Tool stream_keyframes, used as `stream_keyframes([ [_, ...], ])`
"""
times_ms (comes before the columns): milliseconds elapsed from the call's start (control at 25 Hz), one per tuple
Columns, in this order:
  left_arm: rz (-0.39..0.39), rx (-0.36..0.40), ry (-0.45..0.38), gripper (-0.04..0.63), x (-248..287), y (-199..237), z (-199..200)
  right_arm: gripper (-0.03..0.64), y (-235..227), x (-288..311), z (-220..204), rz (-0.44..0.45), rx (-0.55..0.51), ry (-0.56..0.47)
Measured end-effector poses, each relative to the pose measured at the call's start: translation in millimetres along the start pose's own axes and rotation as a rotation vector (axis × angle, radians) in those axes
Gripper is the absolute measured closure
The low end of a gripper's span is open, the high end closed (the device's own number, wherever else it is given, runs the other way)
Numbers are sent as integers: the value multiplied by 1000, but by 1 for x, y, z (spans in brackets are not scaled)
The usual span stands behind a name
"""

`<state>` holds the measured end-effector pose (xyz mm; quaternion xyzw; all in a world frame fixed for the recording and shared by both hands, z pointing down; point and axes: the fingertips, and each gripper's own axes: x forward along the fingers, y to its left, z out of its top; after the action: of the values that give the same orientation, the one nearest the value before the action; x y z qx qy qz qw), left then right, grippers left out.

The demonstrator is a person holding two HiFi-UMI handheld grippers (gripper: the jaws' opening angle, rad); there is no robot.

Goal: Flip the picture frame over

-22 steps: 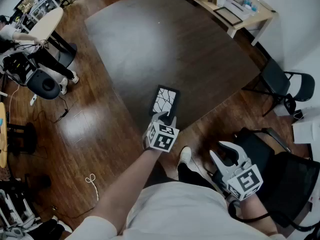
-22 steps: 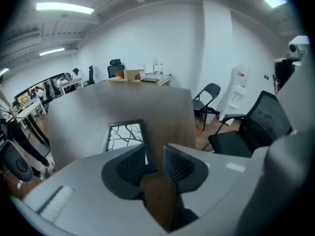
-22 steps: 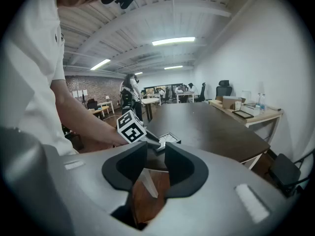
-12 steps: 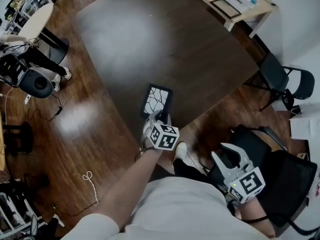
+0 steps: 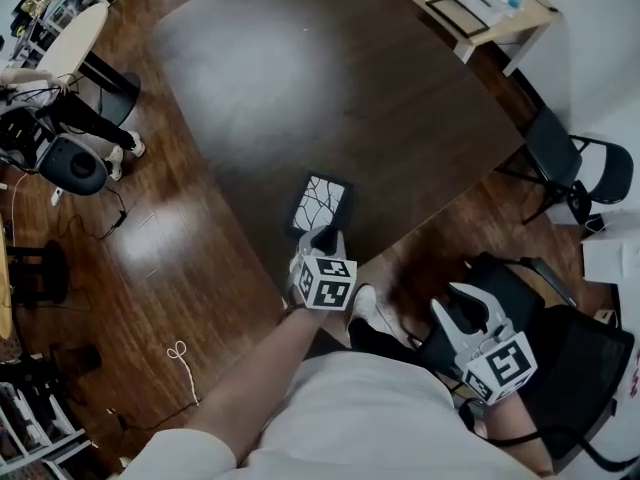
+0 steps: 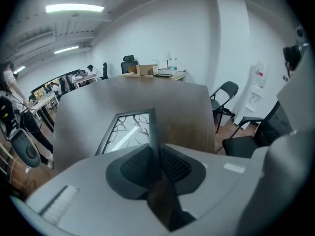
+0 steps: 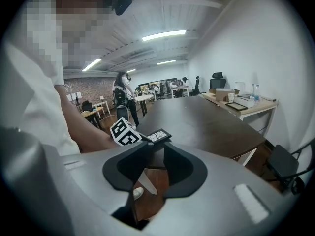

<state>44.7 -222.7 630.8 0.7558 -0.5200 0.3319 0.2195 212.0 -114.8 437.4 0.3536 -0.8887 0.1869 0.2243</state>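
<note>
While the left gripper (image 6: 153,156) is clamped tight on the near edge of the picture frame (image 5: 322,204), branch-pattern face up, the frame sits at the near edge of the dark table (image 5: 330,78). Cannot tell if it's lifted off the surface. Right gripper (image 7: 153,167) has its jaws spread with nothing between them, held low off the table at the person's right side, well apart from the frame.
</note>
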Motion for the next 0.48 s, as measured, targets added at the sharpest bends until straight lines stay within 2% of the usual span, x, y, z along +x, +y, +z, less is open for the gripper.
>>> stream_keyframes([
  [160,-79,-67,-50,528,-12,3,19,514,4,8,7,4,-8,-9],
  [280,-187,-153,-96,528,-24,2,38,514,8,10,14,-2,-12,-16],
  [360,-294,-250,-134,528,-34,-4,51,515,8,10,18,-18,-8,-18],
  [480,-499,-452,-185,528,-47,-12,65,515,14,15,23,-40,-5,-19],
])
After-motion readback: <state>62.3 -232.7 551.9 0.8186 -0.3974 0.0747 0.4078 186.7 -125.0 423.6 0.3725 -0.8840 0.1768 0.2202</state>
